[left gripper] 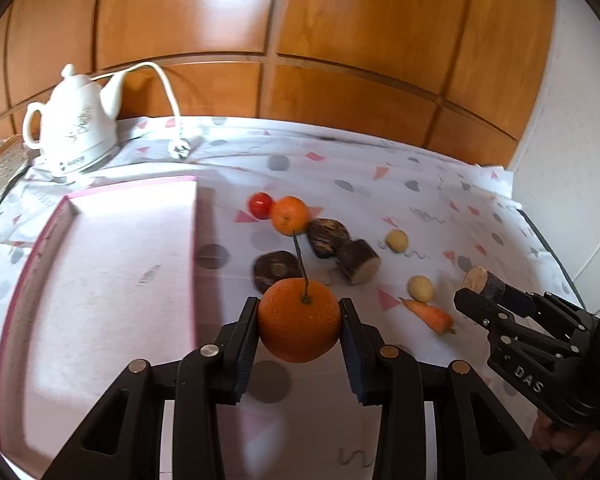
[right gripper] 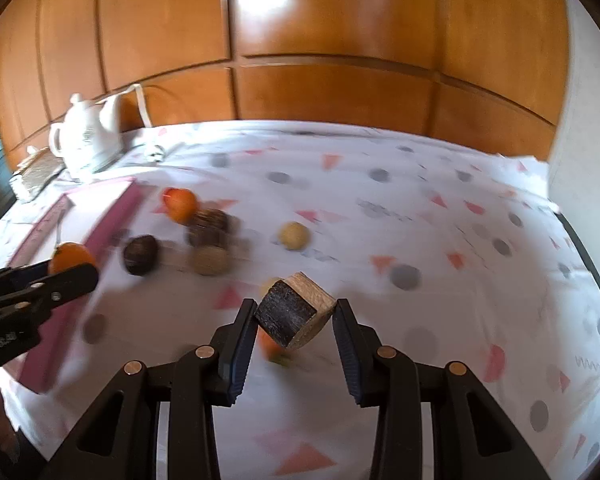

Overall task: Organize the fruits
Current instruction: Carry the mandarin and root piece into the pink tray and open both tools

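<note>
My left gripper [left gripper: 299, 320] is shut on an orange with a stem [left gripper: 299, 322], held above the cloth just right of the pink tray [left gripper: 100, 280]. My right gripper [right gripper: 295, 322] is shut on a dark sugarcane piece [right gripper: 294, 314], lifted above the table; it also shows in the left wrist view [left gripper: 480, 282]. On the cloth lie a second orange [left gripper: 289, 215], a red tomato [left gripper: 260, 205], two dark round fruits [left gripper: 327, 236] [left gripper: 276, 270], another sugarcane piece [left gripper: 358, 266], two small yellow fruits [left gripper: 397, 241] [left gripper: 420, 289] and a carrot [left gripper: 430, 315].
A white kettle [left gripper: 76, 128] with its cord and plug [left gripper: 180, 148] stands at the back left beside a woven item [left gripper: 0, 172]. Wooden cabinet doors [left gripper: 300, 40] rise behind the table. The patterned tablecloth [right gripper: 420, 220] extends to the right.
</note>
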A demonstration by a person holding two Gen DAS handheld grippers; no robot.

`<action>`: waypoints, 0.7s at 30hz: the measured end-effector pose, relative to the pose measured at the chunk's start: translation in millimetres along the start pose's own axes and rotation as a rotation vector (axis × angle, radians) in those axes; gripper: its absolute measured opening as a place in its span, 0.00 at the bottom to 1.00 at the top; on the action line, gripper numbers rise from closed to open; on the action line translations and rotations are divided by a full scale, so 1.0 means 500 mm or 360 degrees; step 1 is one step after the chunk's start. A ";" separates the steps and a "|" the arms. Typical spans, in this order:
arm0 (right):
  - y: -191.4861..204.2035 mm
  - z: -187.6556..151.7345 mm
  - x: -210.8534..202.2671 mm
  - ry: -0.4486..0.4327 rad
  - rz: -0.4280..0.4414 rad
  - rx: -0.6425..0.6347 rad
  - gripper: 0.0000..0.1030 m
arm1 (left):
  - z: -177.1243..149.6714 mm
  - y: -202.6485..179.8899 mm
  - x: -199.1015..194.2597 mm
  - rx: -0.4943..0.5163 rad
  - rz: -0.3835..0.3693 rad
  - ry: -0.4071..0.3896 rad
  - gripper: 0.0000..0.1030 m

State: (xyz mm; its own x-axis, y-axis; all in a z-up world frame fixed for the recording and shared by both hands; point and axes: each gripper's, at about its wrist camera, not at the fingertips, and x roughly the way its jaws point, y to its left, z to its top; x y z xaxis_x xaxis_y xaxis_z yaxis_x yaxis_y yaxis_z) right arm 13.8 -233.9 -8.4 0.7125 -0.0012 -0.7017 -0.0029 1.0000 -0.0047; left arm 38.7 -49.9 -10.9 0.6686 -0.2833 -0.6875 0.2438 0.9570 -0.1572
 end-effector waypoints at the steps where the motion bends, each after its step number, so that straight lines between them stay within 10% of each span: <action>1: 0.014 0.006 -0.003 0.0001 0.0040 -0.0018 0.38 | 0.000 0.010 -0.004 -0.0016 0.0013 -0.0005 0.38; 21: 0.352 0.093 0.064 0.0133 0.0574 -0.0394 0.38 | -0.044 0.309 -0.064 -0.0469 0.0504 -0.0031 0.39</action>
State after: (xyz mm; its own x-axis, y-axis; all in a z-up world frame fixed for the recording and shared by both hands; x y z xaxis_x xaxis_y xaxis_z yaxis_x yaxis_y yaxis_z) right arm 68.8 -57.7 1.7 0.5758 0.3367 -0.7450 -0.4160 0.9051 0.0875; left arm 39.6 108.5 -28.7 0.6922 0.0285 -0.7211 -0.1844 0.9730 -0.1385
